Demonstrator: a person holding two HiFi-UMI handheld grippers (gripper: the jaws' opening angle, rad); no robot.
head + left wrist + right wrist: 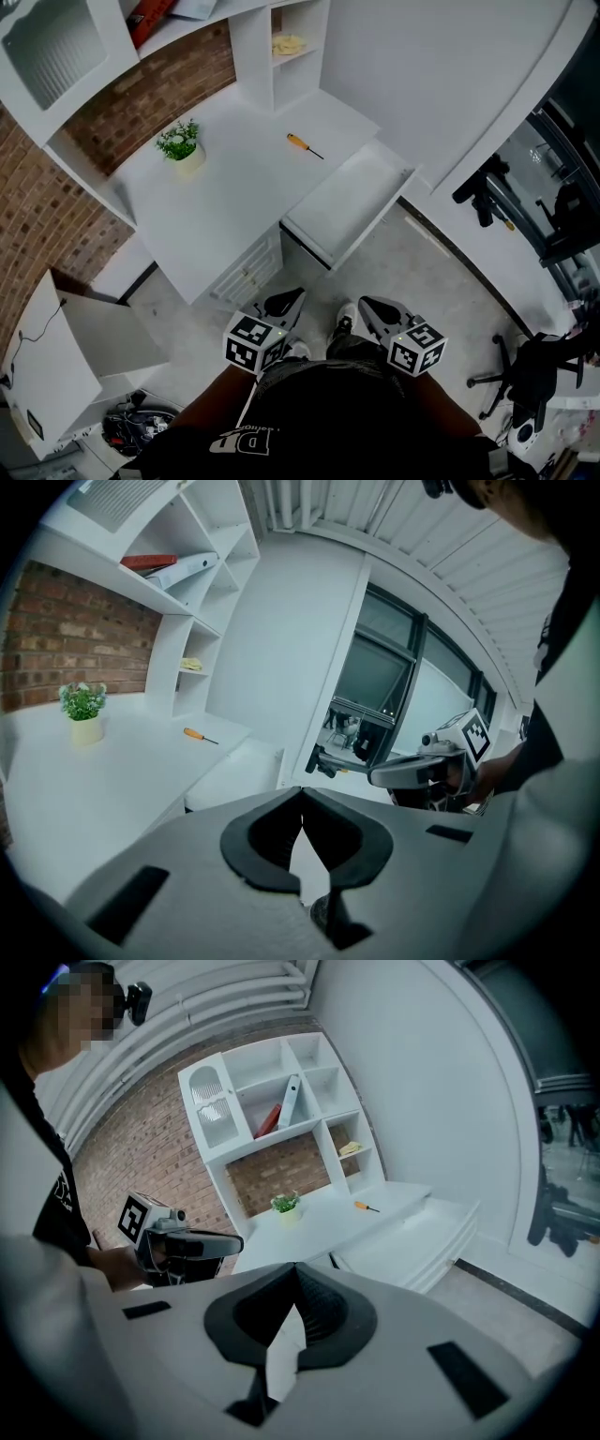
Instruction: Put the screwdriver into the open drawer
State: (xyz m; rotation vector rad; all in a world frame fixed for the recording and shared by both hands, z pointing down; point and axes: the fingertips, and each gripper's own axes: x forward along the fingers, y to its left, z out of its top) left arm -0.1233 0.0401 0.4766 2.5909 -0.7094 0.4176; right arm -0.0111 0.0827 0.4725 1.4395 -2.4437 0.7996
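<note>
An orange-handled screwdriver (305, 145) lies on the white desk (216, 206), near its far right corner. It also shows small in the left gripper view (199, 735) and in the right gripper view (366, 1207). The open drawer (345, 204) juts out from the desk's right side, and nothing shows inside it. Both grippers hang low in front of the person, well short of the desk. My left gripper (284, 302) (302, 797) is shut with nothing in it. My right gripper (373, 309) (295, 1281) is shut and empty too.
A small potted plant (180, 142) stands on the desk's left part. White shelves (281, 47) rise behind the desk, against a brick wall. A low cabinet door (103, 333) hangs open at the left. An office chair (530, 375) stands at the right.
</note>
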